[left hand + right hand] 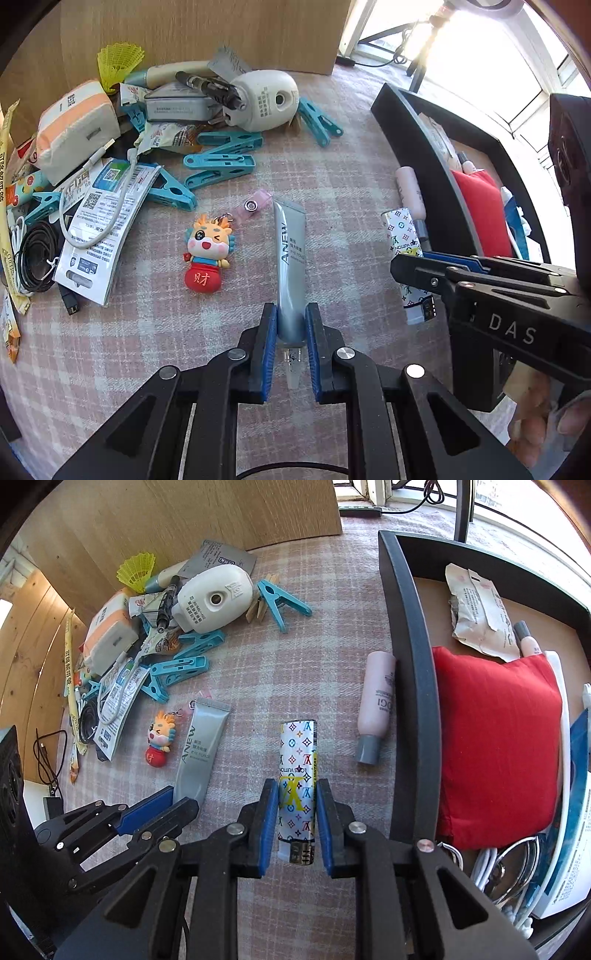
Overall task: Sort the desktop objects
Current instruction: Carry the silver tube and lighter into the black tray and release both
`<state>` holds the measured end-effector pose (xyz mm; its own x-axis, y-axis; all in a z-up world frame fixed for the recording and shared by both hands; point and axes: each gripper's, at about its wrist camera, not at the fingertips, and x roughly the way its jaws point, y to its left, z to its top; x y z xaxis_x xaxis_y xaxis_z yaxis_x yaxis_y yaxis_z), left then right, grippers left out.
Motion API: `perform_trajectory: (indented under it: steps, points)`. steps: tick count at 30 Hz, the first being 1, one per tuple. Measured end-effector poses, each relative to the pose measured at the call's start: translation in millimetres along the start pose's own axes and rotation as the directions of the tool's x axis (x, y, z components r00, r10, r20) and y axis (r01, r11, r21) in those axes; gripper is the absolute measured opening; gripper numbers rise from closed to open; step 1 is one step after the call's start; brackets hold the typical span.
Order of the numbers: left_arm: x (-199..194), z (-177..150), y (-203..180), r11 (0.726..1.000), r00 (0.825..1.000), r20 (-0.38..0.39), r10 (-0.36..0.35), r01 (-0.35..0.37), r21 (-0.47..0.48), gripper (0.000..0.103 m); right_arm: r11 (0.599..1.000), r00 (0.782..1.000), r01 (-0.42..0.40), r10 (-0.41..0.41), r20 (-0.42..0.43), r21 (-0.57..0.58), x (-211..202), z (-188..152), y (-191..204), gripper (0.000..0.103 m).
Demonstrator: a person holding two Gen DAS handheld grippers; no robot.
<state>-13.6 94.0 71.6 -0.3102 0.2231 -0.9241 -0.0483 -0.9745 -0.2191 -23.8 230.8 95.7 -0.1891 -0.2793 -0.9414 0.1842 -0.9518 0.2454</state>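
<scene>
We have the silver tube [290, 266] pinched near its cap in the left gripper [291, 345], the patterned lighter [298, 779] clamped lengthwise in the right gripper [297, 821]; the black tray [410, 635] lies rightward, nearer our right hand.

A: What can't you make out?

B: The small print on the silver tube [290, 254], under its brand name, is too fine to read. The black tray [413, 686] runs off the right edge, and the red pouch [495, 746] hides much of its floor.

A: Over by the desk's left edge?

B: The black cable coil [35, 254] lies half buried under white packets.
</scene>
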Motion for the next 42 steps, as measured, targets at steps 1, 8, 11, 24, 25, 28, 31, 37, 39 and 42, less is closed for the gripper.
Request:
perform_trajectory:
  steps: [1, 8, 11, 24, 25, 28, 31, 37, 39, 42]
  points:
    - [-6, 1, -3, 1.0, 1.0, 0.01, -0.015, 0.015, 0.0, 0.014, 1.0, 1.0, -0.004, 0.004, 0.004, 0.002, -4, -4, 1, 0.02]
    - [-36, 13, -19, 0.999, 0.996, 0.074, -0.048, 0.046, 0.022, 0.0, 0.999, 0.998, -0.032, 0.031, 0.062, 0.006, -38, -3, -7, 0.02]
    - [-48, 9, -19, 0.998, 0.996, 0.083, -0.014, 0.009, 0.056, 0.0, 0.999, 0.996, -0.033, 0.032, 0.085, 0.011, -46, -2, -10, 0.02]
    - [0, 1, -13, 0.976, 0.978, -0.038, 0.206, -0.202, 0.086, 0.042, 0.999, 0.999, -0.031, 0.029, 0.036, 0.036, -29, -10, -20, 0.02]
    - [3, 0, -11, 0.972, 0.974, -0.051, 0.221, -0.216, 0.087, 0.044, 0.999, 0.999, -0.03, 0.029, 0.03, 0.033, -26, -11, -19, 0.02]
    - [12, -3, -4, 0.976, 0.975, -0.082, 0.209, -0.203, 0.075, 0.033, 0.999, 0.999, -0.033, 0.032, 0.011, 0.031, -18, -13, -16, 0.02]
    - [9, -3, 2, 0.986, 0.983, -0.079, 0.167, -0.164, 0.04, 0.024, 0.999, 1.0, -0.031, 0.031, 0.0, 0.021, -13, -14, -12, 0.02]
    - [-12, 6, 7, 0.996, 0.996, -0.049, 0.076, -0.078, -0.038, 0.023, 1.0, 1.0, -0.028, 0.027, 0.004, 0.013, -14, -13, -9, 0.02]
    - [-22, 12, 2, 0.997, 0.998, -0.027, 0.056, -0.057, -0.045, 0.023, 1.0, 1.0, -0.028, 0.028, 0.011, 0.013, -17, -11, -9, 0.02]
    - [-37, 24, -14, 0.999, 0.999, 0.003, 0.047, -0.047, -0.018, 0.023, 0.999, 0.999, -0.035, 0.035, 0.024, 0.014, -23, -9, -9, 0.02]
